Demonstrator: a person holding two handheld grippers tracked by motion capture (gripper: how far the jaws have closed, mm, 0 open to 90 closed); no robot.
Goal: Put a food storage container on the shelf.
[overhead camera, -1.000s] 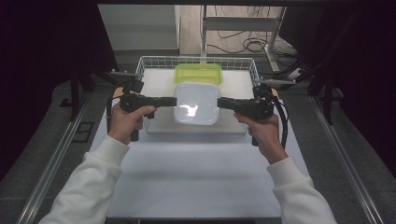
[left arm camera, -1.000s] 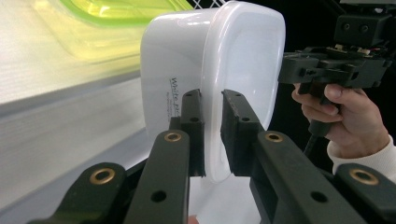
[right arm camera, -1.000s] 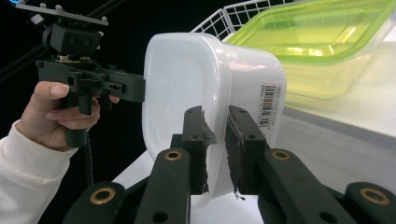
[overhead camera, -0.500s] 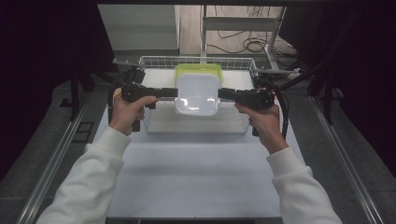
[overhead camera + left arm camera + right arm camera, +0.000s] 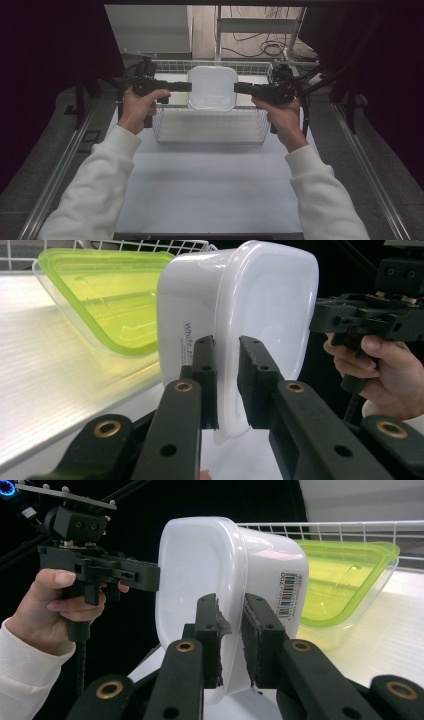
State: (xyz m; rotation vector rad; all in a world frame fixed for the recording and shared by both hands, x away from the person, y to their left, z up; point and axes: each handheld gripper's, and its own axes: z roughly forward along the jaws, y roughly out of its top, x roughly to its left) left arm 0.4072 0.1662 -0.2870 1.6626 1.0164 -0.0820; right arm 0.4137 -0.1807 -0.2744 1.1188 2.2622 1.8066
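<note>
Two black two-jaw grippers, one per hand: the left gripper (image 5: 189,86) and right gripper (image 5: 236,88) each clench an opposite rim of one white rounded plastic container (image 5: 212,88) (held above the basket). Beneath sits one white wire basket (image 5: 210,134); beyond, one green-lidded clear tub (image 5: 107,295).

White tub (image 5: 240,315): side print "White P…", rest hidden; barcode sticker (image 5: 290,592), digits unreadable.
</note>
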